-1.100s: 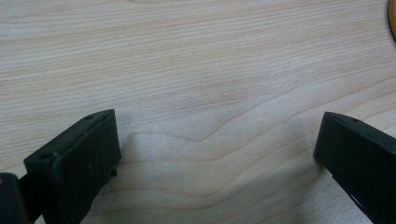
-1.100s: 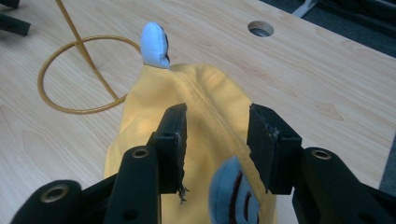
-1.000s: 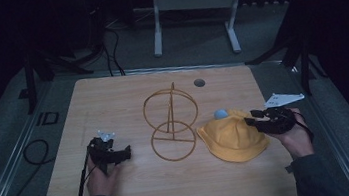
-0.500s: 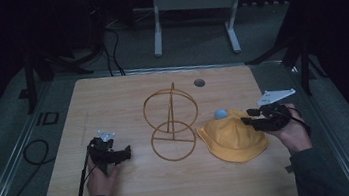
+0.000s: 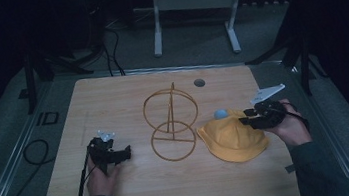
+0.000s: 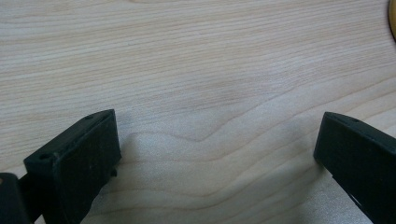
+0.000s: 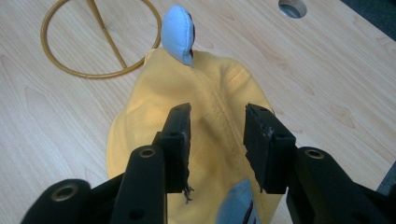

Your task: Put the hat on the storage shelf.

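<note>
From the high view I see a pale wooden table (image 5: 113,105) in a dark room, a white metal stand (image 5: 191,5) behind it on grey floor. A thin gold wire frame (image 5: 171,123) of hoops stands mid-table; a soft yellow hat (image 5: 233,138) lies just right of it. My left gripper (image 5: 114,155) rests on bare wood; my right gripper (image 5: 255,116) is at the hat's far edge. In the left gripper view, the jaws stand wide apart over woodgrain. In the right gripper view, the jaws hang slightly parted above the hat's stitched crown, a blue tab (image 7: 178,35) beyond, another cut off below.
</note>
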`<action>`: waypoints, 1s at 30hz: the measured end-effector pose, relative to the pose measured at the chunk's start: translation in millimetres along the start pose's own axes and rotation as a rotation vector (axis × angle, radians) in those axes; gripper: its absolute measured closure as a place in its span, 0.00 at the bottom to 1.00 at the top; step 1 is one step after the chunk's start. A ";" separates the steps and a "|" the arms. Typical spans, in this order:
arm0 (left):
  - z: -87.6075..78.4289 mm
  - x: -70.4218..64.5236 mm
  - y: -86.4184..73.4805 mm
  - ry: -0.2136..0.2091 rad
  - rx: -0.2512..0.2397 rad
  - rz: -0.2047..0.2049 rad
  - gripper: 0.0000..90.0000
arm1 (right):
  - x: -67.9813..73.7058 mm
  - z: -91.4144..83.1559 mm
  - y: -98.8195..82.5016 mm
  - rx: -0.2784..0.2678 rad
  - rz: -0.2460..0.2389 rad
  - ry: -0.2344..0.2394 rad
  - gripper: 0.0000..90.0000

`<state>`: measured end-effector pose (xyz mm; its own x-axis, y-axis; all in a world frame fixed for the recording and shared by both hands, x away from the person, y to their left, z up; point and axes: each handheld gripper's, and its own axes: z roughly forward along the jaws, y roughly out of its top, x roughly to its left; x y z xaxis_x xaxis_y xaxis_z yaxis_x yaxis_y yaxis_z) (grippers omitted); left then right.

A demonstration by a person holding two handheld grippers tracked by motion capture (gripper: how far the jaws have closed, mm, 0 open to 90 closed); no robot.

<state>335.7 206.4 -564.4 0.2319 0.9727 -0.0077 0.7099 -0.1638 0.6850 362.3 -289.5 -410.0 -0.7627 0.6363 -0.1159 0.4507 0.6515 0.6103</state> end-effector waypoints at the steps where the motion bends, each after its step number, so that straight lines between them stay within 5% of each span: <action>1: 0.0 0.0 0.0 0.000 0.000 0.000 0.00 | 0.0 0.6 1.2 0.005 0.000 0.006 0.69; 17: 0.0 0.1 0.0 0.000 0.000 0.002 0.00 | -2.9 11.4 17.0 0.130 -0.050 0.040 0.71; 30: 0.0 0.1 0.0 0.001 -0.001 0.002 0.00 | -5.2 28.5 33.0 0.290 -0.124 0.036 0.70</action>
<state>335.8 206.5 -564.4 0.2326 0.9726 -0.0057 0.7091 -0.1656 0.6854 394.4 -259.5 -411.6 -0.8337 0.5331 -0.1440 0.4630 0.8170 0.3438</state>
